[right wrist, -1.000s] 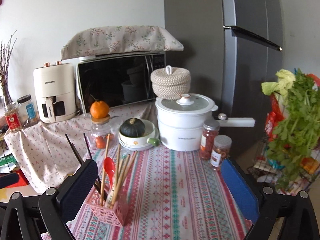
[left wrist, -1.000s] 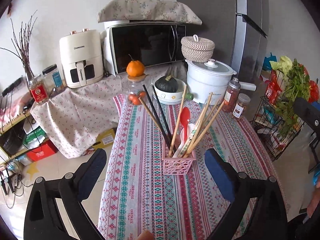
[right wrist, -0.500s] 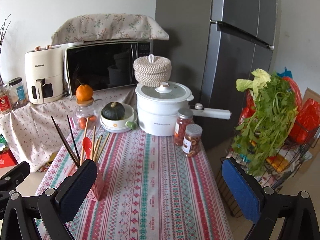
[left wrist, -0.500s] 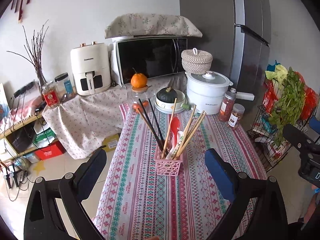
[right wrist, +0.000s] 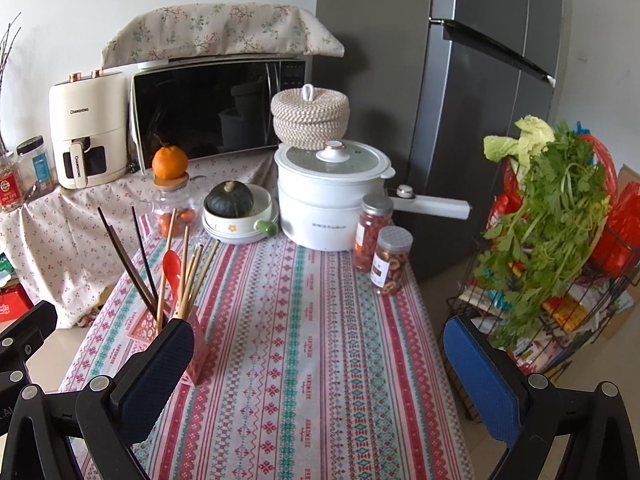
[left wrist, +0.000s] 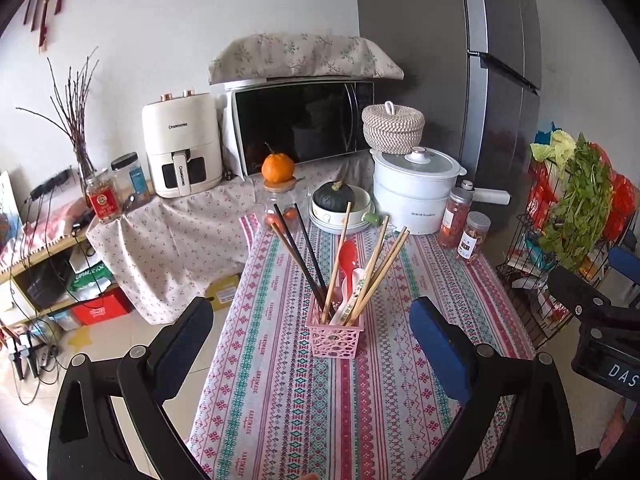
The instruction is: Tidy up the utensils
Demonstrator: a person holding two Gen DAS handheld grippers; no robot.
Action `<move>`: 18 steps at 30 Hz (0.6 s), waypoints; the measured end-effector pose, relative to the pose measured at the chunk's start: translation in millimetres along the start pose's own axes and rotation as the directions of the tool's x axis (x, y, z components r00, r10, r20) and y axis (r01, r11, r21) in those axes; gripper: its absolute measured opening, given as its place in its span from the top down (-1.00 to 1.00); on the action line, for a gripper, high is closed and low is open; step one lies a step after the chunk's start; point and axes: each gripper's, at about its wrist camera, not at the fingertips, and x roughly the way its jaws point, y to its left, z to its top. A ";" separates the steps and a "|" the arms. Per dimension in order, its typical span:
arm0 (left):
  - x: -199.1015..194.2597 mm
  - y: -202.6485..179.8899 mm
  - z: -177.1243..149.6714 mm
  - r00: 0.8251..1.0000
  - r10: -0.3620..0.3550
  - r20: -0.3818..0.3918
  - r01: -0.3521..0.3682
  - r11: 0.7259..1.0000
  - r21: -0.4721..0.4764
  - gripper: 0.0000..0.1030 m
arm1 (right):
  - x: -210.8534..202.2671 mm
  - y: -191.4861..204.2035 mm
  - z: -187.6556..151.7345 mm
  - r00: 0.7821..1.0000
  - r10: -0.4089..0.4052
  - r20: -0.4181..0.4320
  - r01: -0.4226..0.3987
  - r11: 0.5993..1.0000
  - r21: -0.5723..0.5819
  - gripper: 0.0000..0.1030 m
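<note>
A pink perforated basket (left wrist: 335, 336) stands on the patterned tablecloth (left wrist: 280, 400). It holds black chopsticks (left wrist: 304, 256), several wooden chopsticks (left wrist: 380, 268), a red spoon (left wrist: 347, 258) and a white spoon. My left gripper (left wrist: 316, 332) is open and empty, its fingers wide on either side of the basket, short of it. My right gripper (right wrist: 320, 344) is open and empty over the table, with the basket (right wrist: 196, 364) partly hidden behind its left finger (right wrist: 160, 364).
At the table's far end stand a white electric pot (right wrist: 332, 196), two spice jars (right wrist: 392, 260), a bowl with a dark squash (right wrist: 230, 200) and a jar topped by an orange (right wrist: 170, 162). A wire rack of greens (right wrist: 548, 216) stands right. Microwave, air fryer and fridge stand behind.
Both grippers have pulled back and up from the basket, so it looks smaller and farther. The right view has swung right. Both stay open.
</note>
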 end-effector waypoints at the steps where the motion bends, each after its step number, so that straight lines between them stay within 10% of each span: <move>1: -0.8 0.0 -0.3 1.000 0.000 0.001 0.000 1.000 -0.001 -0.94 | 0.1 0.8 0.0 1.000 0.000 -0.001 0.000 1.000 -0.001 -0.99; 18: -6.4 -1.4 2.1 1.000 -0.006 0.014 0.006 1.000 -0.002 -0.94 | 0.0 3.9 -1.0 1.000 0.003 -0.001 -0.003 1.000 -0.007 -0.99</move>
